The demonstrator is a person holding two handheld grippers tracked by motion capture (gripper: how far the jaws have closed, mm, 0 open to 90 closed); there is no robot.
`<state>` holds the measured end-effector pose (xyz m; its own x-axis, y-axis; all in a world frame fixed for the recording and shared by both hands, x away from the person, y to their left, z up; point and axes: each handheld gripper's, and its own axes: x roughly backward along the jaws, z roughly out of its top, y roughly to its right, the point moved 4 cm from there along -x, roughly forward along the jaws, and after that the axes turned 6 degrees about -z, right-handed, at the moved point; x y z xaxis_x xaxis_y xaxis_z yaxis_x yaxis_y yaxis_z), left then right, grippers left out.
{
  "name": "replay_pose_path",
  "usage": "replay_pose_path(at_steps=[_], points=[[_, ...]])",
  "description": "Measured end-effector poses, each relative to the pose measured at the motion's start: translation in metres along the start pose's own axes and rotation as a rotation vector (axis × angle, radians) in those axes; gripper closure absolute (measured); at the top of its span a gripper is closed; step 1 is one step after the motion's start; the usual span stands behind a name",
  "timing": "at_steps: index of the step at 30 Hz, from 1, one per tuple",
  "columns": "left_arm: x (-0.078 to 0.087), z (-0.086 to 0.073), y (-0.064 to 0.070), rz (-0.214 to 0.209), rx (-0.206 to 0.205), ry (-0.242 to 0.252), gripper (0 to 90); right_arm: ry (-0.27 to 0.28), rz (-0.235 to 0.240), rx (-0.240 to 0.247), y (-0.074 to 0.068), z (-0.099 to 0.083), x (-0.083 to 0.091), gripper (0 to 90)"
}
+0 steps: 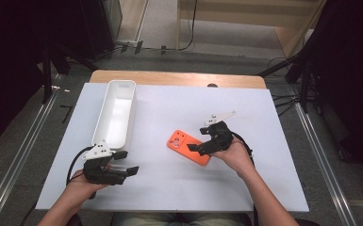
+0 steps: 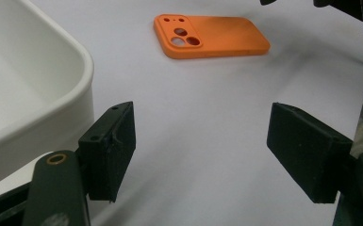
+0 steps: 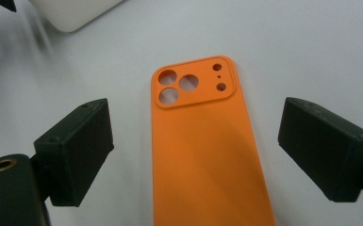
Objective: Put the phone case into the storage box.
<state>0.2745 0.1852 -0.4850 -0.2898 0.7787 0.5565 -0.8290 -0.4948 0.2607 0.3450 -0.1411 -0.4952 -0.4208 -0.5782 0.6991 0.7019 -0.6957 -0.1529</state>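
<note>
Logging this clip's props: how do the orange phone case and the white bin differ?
The phone case is orange, flat and thin; the bin is white, deep-walled and much longer. The case lies between the right claw's open jaws; the bin sits beside the left claw. Both rest on the white table.

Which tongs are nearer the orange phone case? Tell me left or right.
Right. The right tongs are open with the orange phone case lying between the jaws. The left tongs are open beside the white bin, well apart from the case.
</note>
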Motion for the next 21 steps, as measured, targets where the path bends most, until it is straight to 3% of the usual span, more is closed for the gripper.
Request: replay_pose_path(at_steps=[21], points=[[0.001, 0.000, 0.000, -0.001, -0.004, 0.000, 24.1, -0.091, -0.014, 0.042, -0.002, -0.012, -0.016, 9.7]])
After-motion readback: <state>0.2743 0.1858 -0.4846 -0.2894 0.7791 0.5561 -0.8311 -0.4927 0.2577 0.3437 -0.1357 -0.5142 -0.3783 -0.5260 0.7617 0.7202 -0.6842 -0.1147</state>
